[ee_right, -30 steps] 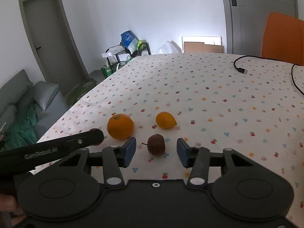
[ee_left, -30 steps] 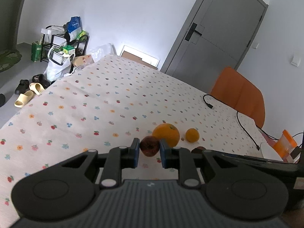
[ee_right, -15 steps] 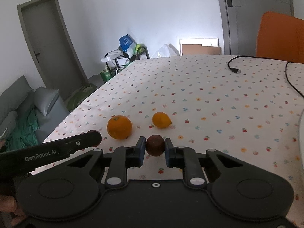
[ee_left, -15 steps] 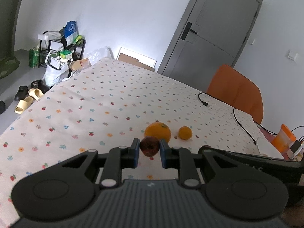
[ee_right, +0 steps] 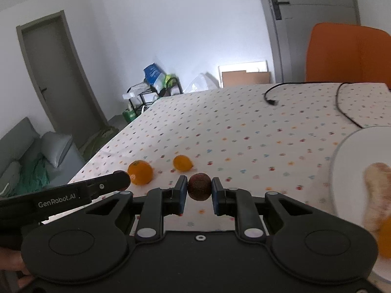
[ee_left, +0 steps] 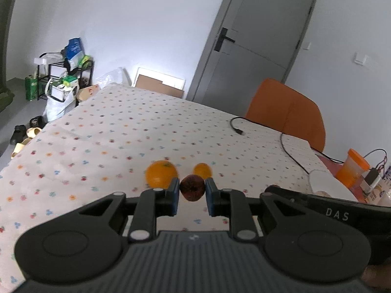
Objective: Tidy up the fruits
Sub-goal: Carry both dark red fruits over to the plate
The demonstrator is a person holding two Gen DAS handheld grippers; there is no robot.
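While both tongs [ee_left: 191, 191] [ee_right: 199, 188] pinch dark fruits [ee_left: 192, 188] [ee_right: 199, 187], a black cable [ee_right: 342, 107] crosses the cloth beyond.

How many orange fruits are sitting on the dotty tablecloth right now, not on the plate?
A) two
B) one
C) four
A: a big orange and a smaller orange fruit rest on the tablecloth, while each claw grips a dark reddish-brown fruit.
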